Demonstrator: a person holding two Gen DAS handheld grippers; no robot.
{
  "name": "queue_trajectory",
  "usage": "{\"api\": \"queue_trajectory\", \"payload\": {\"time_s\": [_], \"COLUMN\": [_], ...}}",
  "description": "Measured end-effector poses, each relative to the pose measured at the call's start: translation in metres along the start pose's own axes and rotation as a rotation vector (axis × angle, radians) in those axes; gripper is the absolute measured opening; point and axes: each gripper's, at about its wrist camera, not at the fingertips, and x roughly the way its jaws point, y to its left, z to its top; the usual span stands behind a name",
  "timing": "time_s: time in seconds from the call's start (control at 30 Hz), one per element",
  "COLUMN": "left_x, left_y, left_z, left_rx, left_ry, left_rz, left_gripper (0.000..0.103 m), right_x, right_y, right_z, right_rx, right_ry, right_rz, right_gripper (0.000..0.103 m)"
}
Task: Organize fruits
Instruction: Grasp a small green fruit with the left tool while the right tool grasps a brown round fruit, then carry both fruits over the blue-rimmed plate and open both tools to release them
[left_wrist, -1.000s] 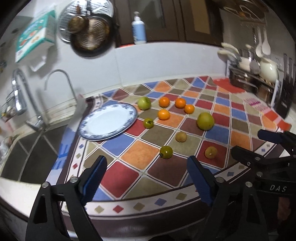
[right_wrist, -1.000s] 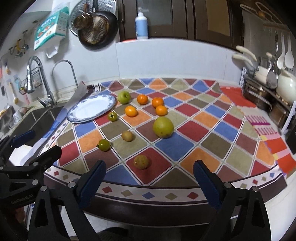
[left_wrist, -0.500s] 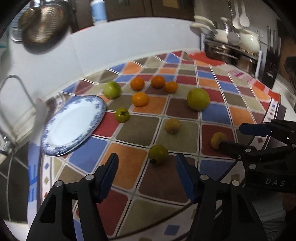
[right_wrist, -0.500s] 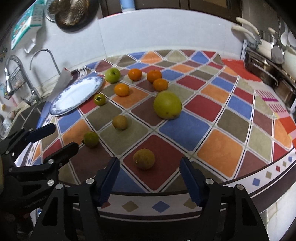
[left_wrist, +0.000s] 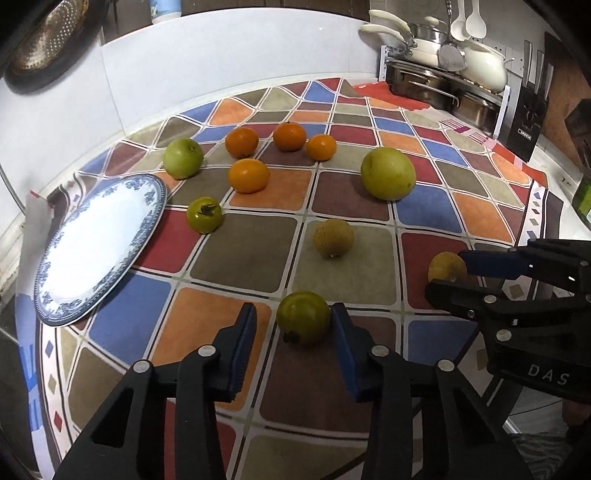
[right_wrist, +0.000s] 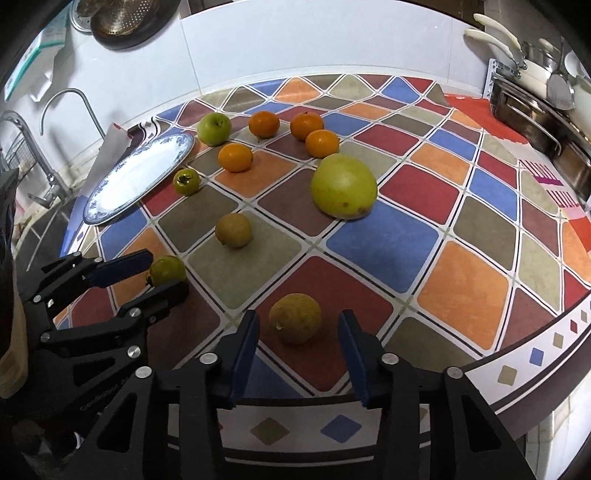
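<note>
At the far left a blue-rimmed white plate (left_wrist: 92, 251) is seen lying on the checked mat (left_wrist: 243, 254), bare of fruit. Just beside its far edge a green apple (left_wrist: 183, 158) is set, and nearer, close to the plate's right rim, a small green persimmon (left_wrist: 204, 219) is found with its calyx up. Behind these, four oranges are grouped: one (left_wrist: 242, 142) at the back left, one (left_wrist: 248, 175) in front of it, one (left_wrist: 289, 136) at the back and one (left_wrist: 321, 147) to its right.

The left gripper (left_wrist: 293, 328) is held low over the near edge of the mat, its jaws parted around a second green persimmon (left_wrist: 303, 321); the right pad (left_wrist: 341, 343) is seen touching or nearly touching the fruit, while a gap is left at the other pad. Beyond it a brownish round fruit (left_wrist: 333, 237) is seen alone on an olive square. Further right a large yellow-green pomelo (left_wrist: 388, 173) is placed on the mat.

At the right the right gripper (right_wrist: 298, 338) is held with jaws spread on either side of another brownish round fruit (right_wrist: 294, 317), clear space being visible on both sides. A pot rack (left_wrist: 443, 88) is stood at the far right corner
</note>
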Motion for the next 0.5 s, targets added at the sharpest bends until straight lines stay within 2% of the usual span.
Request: {"api": "queue_trajectory", "payload": {"time_s": [0.1, 0.17, 0.5], "left_x": [0.002, 0.003, -0.009], "left_y": [0.0, 0.001, 0.011], "left_z": [0.001, 0.002, 0.005], "left_rx": [-0.003, -0.009, -0.034], "left_ry": [0.001, 0.002, -0.027], "left_rz": [-0.028, -0.037, -0.035], "left_gripper": [0.029, 0.029, 0.028], "right_x": [0.002, 0.003, -0.001], "right_y": [0.001, 0.001, 0.01], "right_z": [0.001, 0.002, 0.008], "right_rx": [-0.002, -0.005, -0.027], "right_ry": [0.004, 0.007, -0.012], "right_rz": [0.002, 0.004, 0.016], "right_gripper": [0.037, 0.031, 0.031]}}
